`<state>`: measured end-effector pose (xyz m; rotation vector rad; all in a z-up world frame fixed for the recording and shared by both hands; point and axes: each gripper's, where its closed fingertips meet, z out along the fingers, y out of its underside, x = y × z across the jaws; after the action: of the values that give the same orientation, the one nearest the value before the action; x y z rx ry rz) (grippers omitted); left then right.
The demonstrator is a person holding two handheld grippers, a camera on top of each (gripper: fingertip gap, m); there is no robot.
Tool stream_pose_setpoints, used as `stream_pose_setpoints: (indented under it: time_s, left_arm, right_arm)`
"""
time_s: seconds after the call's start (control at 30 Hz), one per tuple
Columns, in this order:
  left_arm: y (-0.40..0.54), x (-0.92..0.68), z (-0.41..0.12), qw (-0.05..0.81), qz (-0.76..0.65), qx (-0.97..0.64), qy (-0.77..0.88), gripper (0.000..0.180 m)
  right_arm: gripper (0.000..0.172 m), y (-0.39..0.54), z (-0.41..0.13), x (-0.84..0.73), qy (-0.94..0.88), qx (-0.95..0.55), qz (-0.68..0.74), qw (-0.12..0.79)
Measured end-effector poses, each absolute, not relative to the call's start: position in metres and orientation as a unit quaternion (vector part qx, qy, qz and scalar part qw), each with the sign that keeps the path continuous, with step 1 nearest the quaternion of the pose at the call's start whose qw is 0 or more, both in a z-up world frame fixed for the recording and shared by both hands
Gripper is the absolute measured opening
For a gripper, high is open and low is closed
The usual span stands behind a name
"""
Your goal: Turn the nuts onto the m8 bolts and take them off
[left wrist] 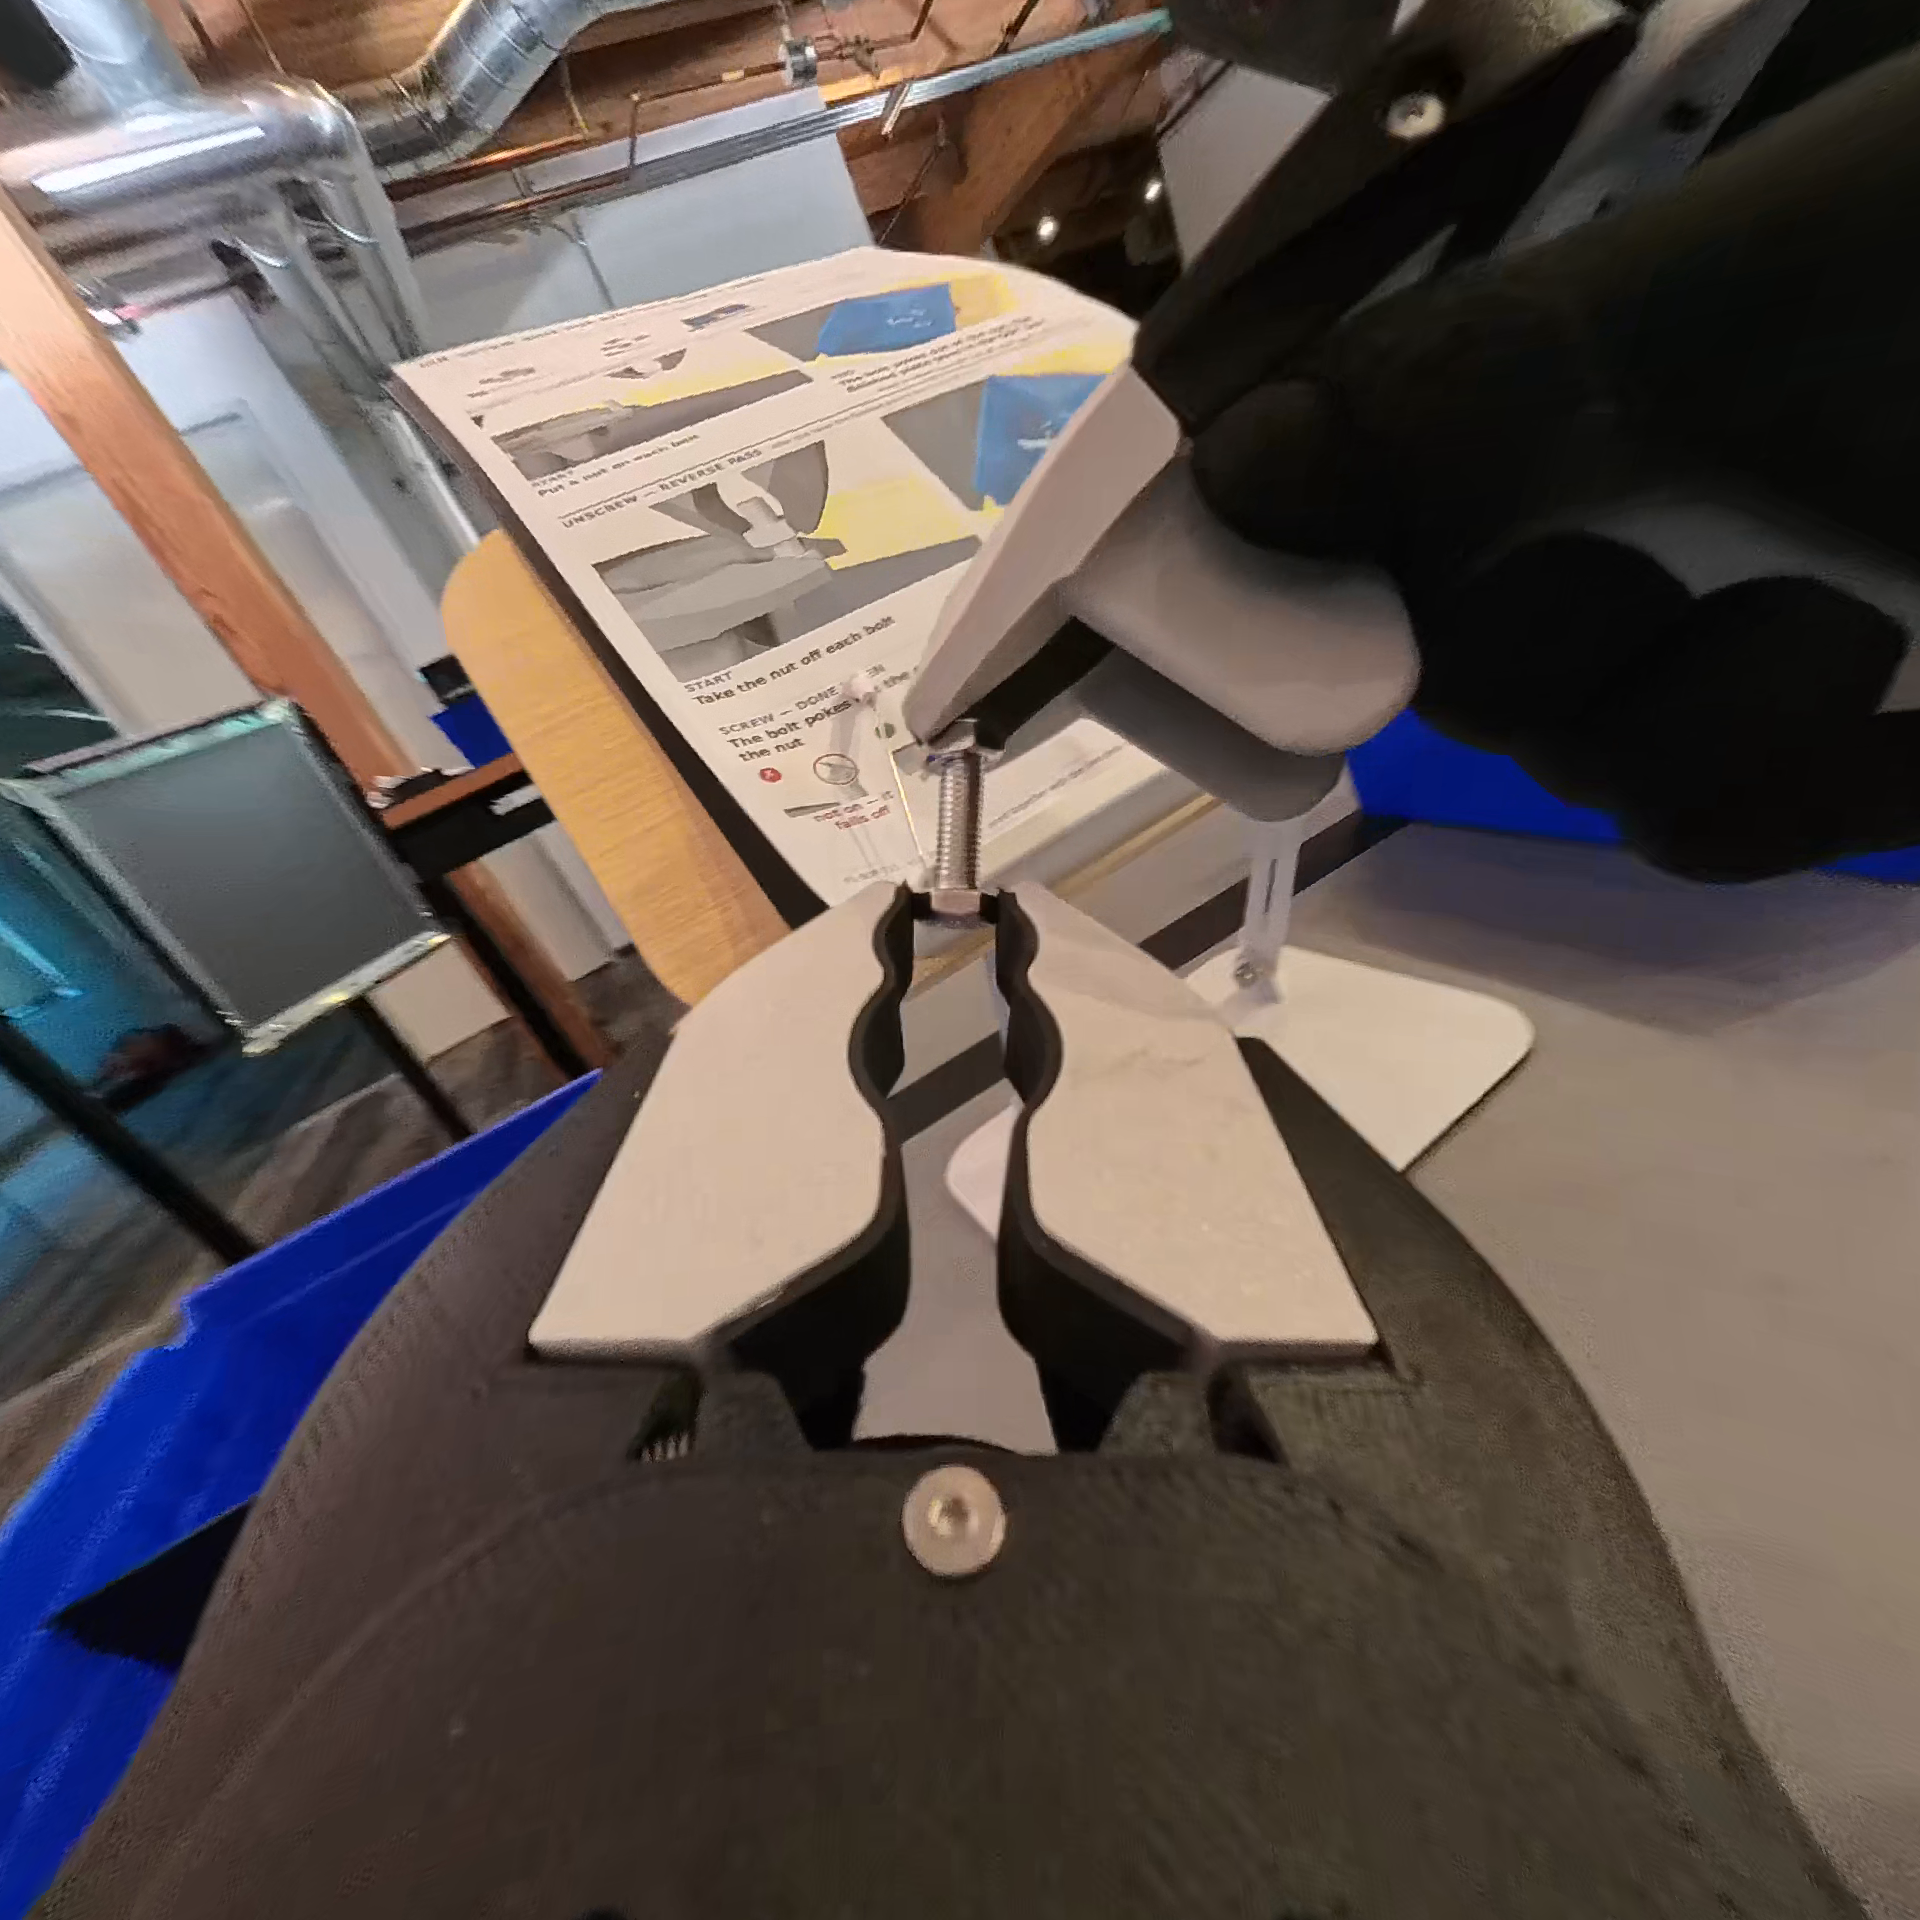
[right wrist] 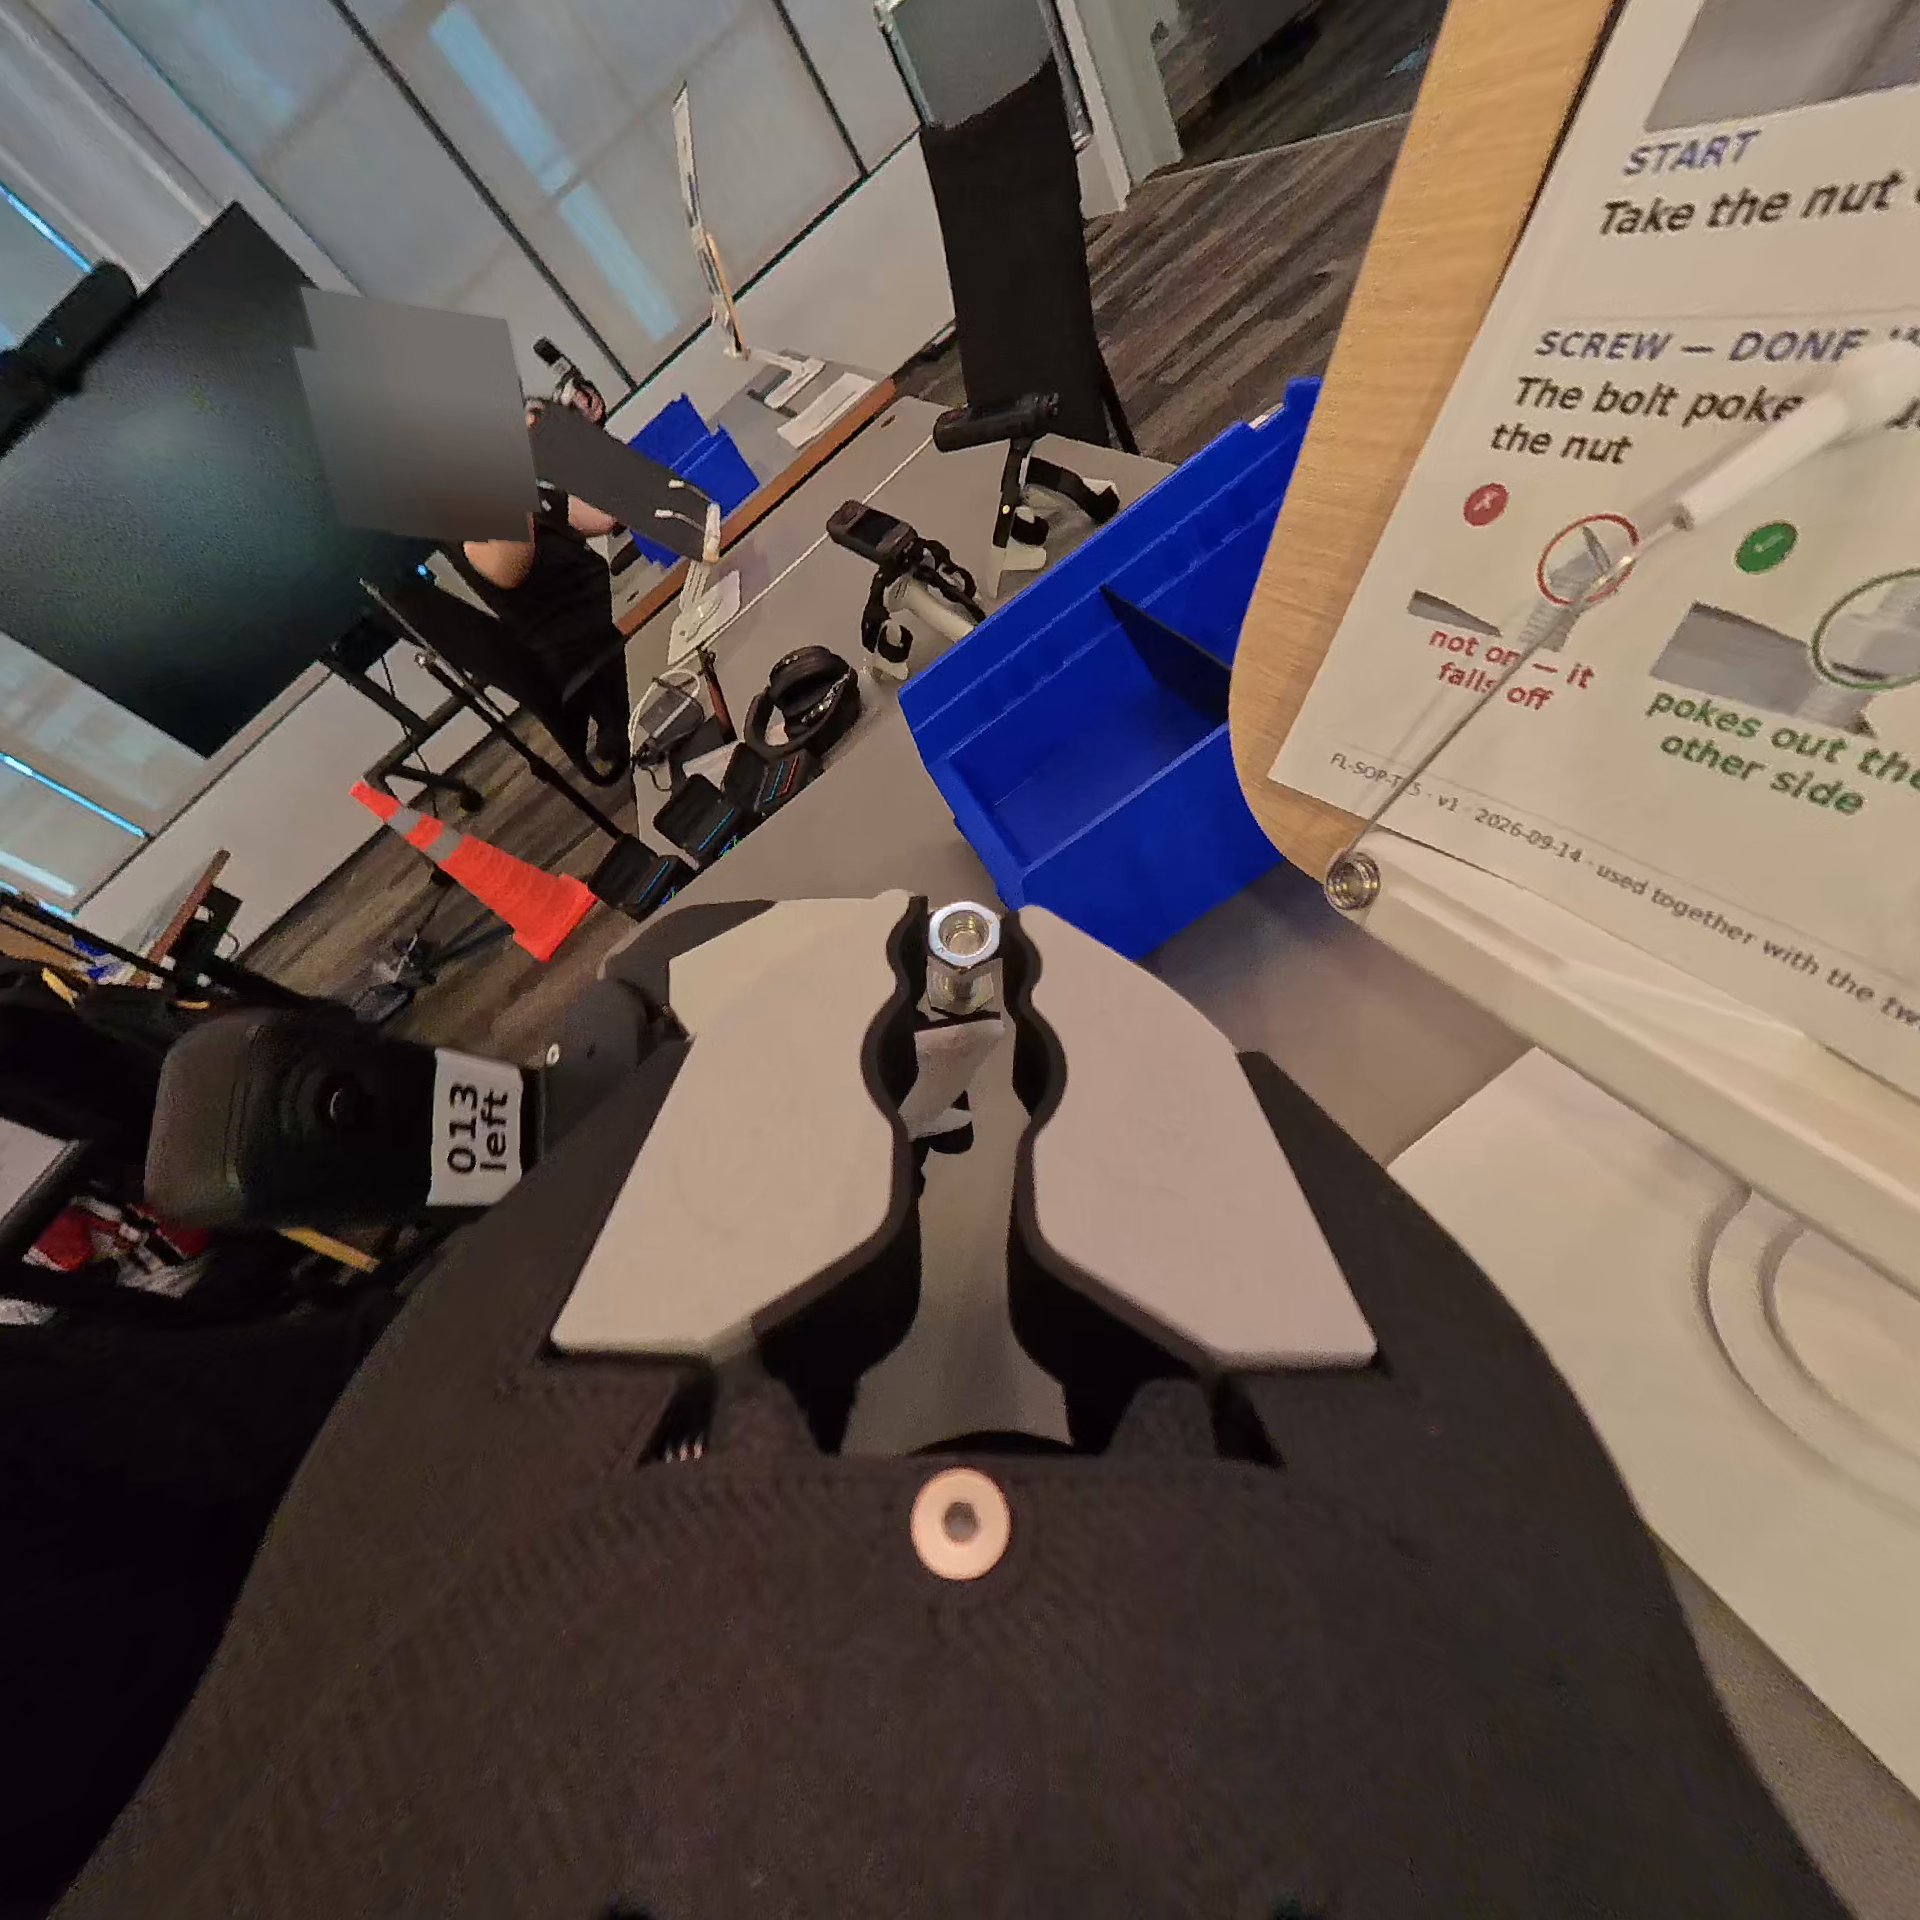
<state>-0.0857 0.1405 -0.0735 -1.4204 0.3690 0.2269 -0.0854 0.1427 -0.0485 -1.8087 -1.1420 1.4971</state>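
Note:
In the left wrist view my left gripper (left wrist: 956,912) is shut on the hex head of a silver bolt (left wrist: 961,821), which stands upright with its threaded shank pointing up. My right gripper (left wrist: 958,736), held by a black-gloved hand, comes down from the upper right and is shut on a silver nut (left wrist: 962,742) at the top end of the thread. In the right wrist view my right gripper (right wrist: 961,940) pinches the nut (right wrist: 961,932) by its flats. The nut's hole faces the camera, and the bolt (right wrist: 961,992) runs below it. The left gripper's body (right wrist: 312,1122) lies lower left.
An instruction sheet (left wrist: 727,520) on a wooden board (left wrist: 561,748) stands behind the bolt on a white stand base (left wrist: 1382,1049). A blue bin (right wrist: 1101,727) sits on the grey table (left wrist: 1662,1247). Farther off are an orange cone (right wrist: 488,868), headphones and a seated person. The grippers are tip to tip, or close to it.

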Motion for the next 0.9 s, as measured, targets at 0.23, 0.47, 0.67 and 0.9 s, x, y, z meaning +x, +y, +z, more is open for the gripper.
stream_pose_setpoints:
  time_s: [0.23,0.47,0.67,0.9]
  left_arm:
    - [0.1423,-0.0886,-0.0771,0.73,0.134,-0.648,0.172,0.015]
    - [0.1411,-0.0884,-0.0731,0.747,0.052,-0.649,0.136,0.015]
    - [0.1412,-0.093,-0.073,0.742,0.079,-0.651,0.136,0.015]
    - [0.1413,-0.0927,-0.0731,0.744,0.054,-0.653,0.136,0.015]
  right_arm:
    - [0.014,0.1454,-0.0529,-0.0865,-0.376,-0.677,0.577,0.258]
    - [0.014,0.142,-0.0464,-0.0896,-0.372,-0.668,0.582,0.276]
    - [0.014,0.1412,-0.0461,-0.0931,-0.378,-0.671,0.574,0.278]
    - [0.014,0.1408,-0.0455,-0.093,-0.384,-0.663,0.576,0.285]
